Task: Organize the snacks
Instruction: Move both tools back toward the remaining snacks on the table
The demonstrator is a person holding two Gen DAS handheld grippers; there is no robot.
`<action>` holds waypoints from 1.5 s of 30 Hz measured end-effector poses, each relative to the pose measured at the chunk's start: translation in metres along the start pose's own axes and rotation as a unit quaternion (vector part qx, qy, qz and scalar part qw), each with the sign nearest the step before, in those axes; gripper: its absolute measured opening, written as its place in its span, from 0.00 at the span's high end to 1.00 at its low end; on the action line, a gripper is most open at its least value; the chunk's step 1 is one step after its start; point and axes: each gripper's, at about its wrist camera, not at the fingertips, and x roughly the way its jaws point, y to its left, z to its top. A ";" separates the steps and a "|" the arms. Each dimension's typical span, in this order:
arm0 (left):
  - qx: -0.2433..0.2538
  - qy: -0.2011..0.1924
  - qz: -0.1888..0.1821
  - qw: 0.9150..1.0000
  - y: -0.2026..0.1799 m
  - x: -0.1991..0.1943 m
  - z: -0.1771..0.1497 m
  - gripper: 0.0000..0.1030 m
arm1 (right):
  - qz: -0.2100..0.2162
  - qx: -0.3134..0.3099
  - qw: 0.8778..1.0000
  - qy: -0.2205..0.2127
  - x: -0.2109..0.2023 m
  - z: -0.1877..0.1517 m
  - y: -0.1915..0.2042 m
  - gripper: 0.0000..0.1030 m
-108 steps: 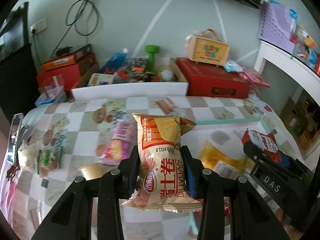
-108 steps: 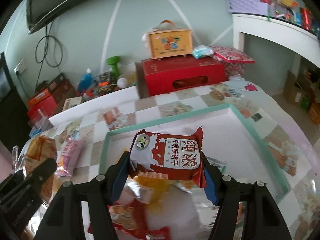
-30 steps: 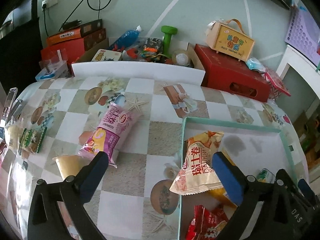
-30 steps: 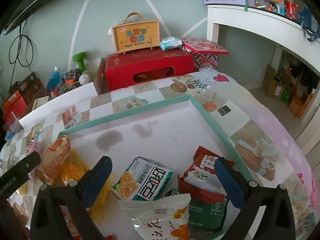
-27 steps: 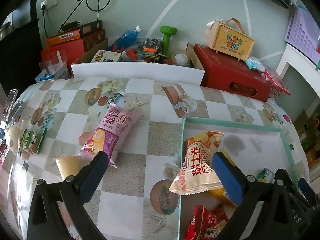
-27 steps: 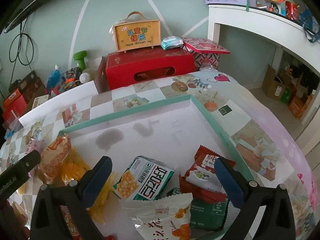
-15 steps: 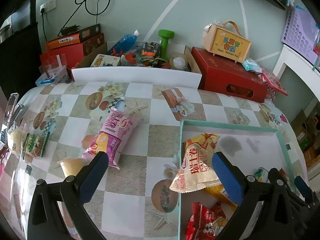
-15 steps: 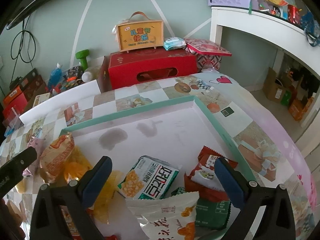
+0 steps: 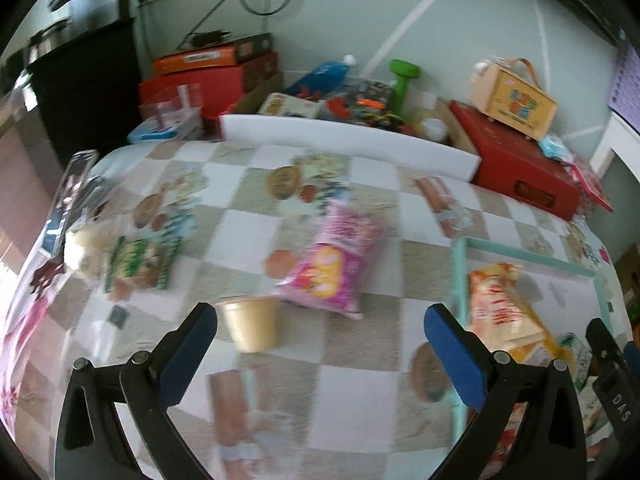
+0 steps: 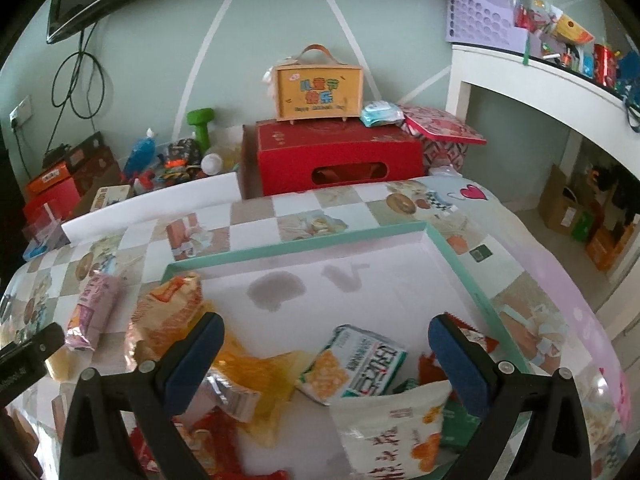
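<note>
The bench (image 9: 360, 364), under a checked cloth, carries a teal-rimmed tray (image 10: 280, 249) to the right and loose snacks to the left. In the tray lie several packets already, among them an orange bag (image 10: 168, 312) against its left wall and a green-and-white packet (image 10: 356, 364) near the middle. Outside it, the pink bag (image 9: 332, 260) lies ahead of the left hand-held gripper (image 9: 320, 336), its long axis running away from the camera and tilted slightly right. A green packet (image 9: 138, 262) sits further left, and a small tan cup (image 9: 250, 324) stands just inside the left finger, the closest thing to it. The left view is blurred. Both grippers are spread wide and hold nothing; the right hand-held gripper (image 10: 326, 344) hovers over the tray. The left one is clearly nearer the remaining snacks, so the next pick is probably its job: cup or pink bag.
</note>
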 end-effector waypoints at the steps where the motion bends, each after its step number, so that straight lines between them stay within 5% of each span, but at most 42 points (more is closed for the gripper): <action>1: -0.007 0.000 0.004 1.000 0.008 -0.001 0.000 0.00 | 0.002 -0.002 1.000 0.001 0.000 0.000 0.003 0.00; 24: -0.105 0.008 0.066 0.992 0.139 -0.023 -0.009 0.00 | 0.106 -0.093 0.990 -0.007 -0.027 -0.024 0.140 0.00; 45: -0.145 0.023 0.045 0.988 0.197 -0.012 -0.013 0.00 | 0.174 -0.120 0.976 0.055 -0.007 -0.062 0.219 0.00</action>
